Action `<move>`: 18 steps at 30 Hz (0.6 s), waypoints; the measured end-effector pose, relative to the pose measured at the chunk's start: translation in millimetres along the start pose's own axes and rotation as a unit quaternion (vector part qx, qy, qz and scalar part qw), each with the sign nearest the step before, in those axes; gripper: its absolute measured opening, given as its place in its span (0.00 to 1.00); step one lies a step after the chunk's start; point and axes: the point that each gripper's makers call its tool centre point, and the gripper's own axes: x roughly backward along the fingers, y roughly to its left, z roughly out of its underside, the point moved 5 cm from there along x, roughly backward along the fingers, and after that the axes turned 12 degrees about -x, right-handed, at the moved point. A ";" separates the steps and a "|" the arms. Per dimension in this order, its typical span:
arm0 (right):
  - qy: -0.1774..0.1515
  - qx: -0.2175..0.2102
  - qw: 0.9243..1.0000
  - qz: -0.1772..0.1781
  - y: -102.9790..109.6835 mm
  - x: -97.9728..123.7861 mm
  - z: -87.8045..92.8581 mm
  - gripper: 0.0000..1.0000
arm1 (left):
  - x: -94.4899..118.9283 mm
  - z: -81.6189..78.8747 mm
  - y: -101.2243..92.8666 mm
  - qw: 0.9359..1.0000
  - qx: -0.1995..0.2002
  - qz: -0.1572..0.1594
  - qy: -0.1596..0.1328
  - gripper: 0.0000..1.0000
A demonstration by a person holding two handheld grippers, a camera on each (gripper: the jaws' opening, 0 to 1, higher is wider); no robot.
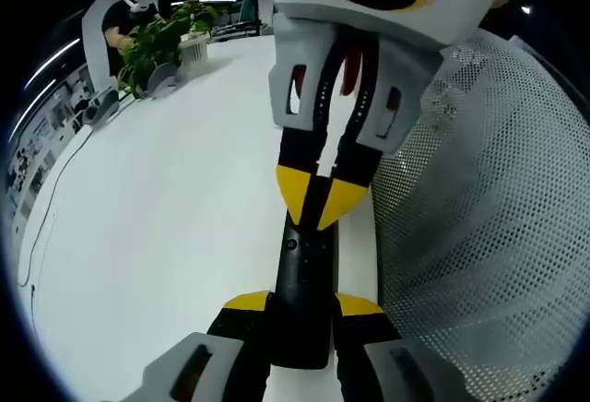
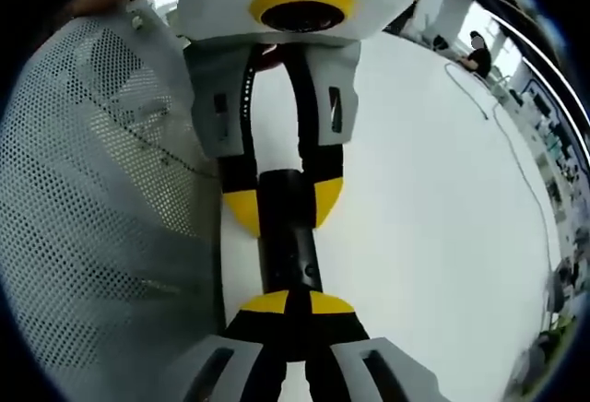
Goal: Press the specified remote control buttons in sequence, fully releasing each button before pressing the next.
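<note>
Left gripper view: a wide white table [image 1: 166, 218] carries a long black plastic remote control [image 1: 304, 291]. The left gripper [image 1: 302, 314] pinches the remote's near end. The right gripper [image 1: 321, 204], yellow-tipped jaws pressed together, touches its far end beside grey mesh fabric [image 1: 489, 218].

Both cameras ride low and close over the white surface [image 1: 166, 218], facing each other. My left view looks along its tool [image 1: 302, 314] at the right tool [image 1: 318, 201] end-on, potted plant [image 1: 161, 38] far beyond. My right view looks back along its own tool [image 2: 297, 302] at the left tool [image 2: 281, 206]. Shared: black remote [image 1: 302, 282] between them, mesh panel [image 1: 489, 236] alongside.
</note>
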 end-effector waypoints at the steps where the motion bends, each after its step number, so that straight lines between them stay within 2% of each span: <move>1: -0.001 0.001 1.000 0.001 0.9 -0.1 0.3 0.02 | -0.1 0.0 0.0 1.000 0.000 0.000 0.000 0.25; 3: -0.005 0.005 1.000 0.006 2.4 0.4 1.5 0.02 | -0.1 -0.1 0.0 1.000 -0.002 0.001 0.001 0.25; 5: -0.019 0.028 0.999 0.010 3.3 1.0 2.2 0.02 | -0.2 -0.2 -0.1 1.000 -0.002 0.001 0.001 0.25; 8: -0.033 0.017 0.999 0.009 2.3 2.6 3.5 0.02 | -0.4 -0.1 -0.1 1.000 -0.002 0.000 0.001 0.25; 14: -0.034 -0.003 0.999 0.008 1.6 2.6 1.6 0.02 | -0.2 0.0 -0.3 1.000 0.000 0.000 0.000 0.25; 18: -0.032 -0.001 0.999 0.006 0.5 3.8 0.3 0.00 | 0.0 0.1 -0.3 1.000 0.001 0.000 0.000 0.25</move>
